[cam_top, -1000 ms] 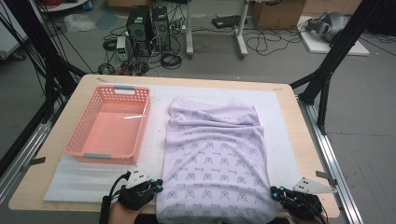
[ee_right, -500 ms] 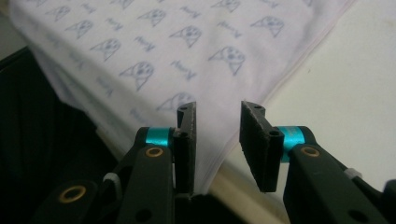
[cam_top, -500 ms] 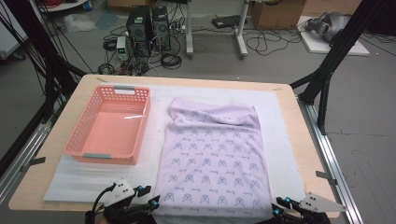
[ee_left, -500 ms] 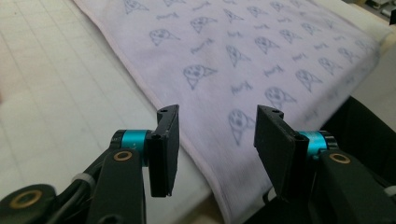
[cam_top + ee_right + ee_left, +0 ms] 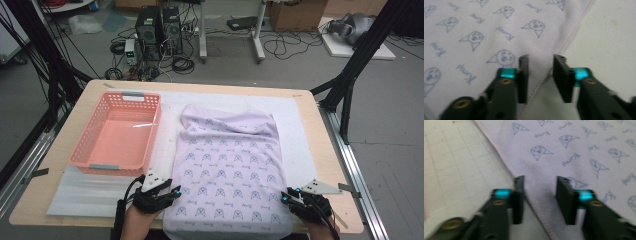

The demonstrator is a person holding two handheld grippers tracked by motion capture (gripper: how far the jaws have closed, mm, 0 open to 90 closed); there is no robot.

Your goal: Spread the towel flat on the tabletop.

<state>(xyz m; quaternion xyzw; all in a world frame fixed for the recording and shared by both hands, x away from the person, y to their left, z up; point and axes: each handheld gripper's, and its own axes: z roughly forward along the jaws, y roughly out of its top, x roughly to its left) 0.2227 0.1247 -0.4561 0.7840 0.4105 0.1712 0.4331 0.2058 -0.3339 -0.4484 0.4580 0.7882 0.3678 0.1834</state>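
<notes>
The towel (image 5: 227, 172) lies flat on the mat (image 5: 95, 187), right of the basket (image 5: 117, 132). The left gripper (image 5: 172, 192) and right gripper (image 5: 285, 196) straddle its near side edges, jaws apart, holding nothing.

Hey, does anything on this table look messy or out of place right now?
Only the far end of the lilac printed towel: it is rumpled and bunched, while the near part lies flat on the white mat. The pink basket sits squarely beside it.
</notes>
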